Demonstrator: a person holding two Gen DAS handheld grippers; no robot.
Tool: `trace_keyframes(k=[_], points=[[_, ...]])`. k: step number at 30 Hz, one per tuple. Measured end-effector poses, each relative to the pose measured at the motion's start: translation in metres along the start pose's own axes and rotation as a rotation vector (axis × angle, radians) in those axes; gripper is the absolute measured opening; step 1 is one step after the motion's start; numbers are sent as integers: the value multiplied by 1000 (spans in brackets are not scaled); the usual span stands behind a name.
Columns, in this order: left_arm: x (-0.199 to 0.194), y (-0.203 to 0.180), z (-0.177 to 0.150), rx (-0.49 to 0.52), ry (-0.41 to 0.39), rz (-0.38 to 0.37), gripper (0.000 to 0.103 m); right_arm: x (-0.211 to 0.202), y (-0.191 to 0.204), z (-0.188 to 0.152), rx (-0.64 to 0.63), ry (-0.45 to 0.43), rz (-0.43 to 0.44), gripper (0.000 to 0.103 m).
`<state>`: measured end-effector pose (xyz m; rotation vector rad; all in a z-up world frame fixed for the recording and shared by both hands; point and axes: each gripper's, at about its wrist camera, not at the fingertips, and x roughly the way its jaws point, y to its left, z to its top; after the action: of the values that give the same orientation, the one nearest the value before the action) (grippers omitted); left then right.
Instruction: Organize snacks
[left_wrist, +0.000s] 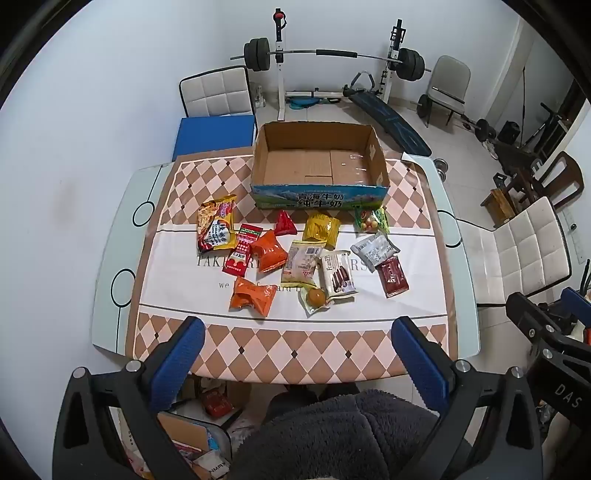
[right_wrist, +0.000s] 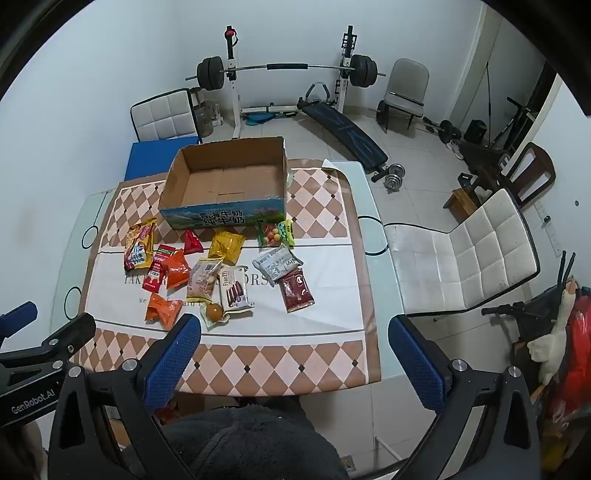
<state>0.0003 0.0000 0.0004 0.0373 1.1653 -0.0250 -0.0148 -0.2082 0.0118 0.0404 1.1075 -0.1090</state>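
Left gripper (left_wrist: 298, 334) and right gripper (right_wrist: 294, 334) both hovering wide apart, gripping nothing, at near table edge (left_wrist: 110, 325). Snacks (left_wrist: 295, 258) lying scattered mid-table, cardboard box (left_wrist: 319, 184) sitting just beyond.

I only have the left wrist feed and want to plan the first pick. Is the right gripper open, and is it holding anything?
Observer: The right gripper is open, with nothing between its fingers.
Operator: Which snack lies nearest it?
Observer: In its own view, the egg pack, just past the left-hand finger.
Operator: Anything off to its right?
Observer: A plush goose leans against red bags on the floor.
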Motion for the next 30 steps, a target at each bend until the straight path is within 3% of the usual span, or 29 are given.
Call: trace_keyframes(k=[30], points=[[-7,-1,3,-2,-13,-3,103,-4,3,-1,-1,-2,3,103]])
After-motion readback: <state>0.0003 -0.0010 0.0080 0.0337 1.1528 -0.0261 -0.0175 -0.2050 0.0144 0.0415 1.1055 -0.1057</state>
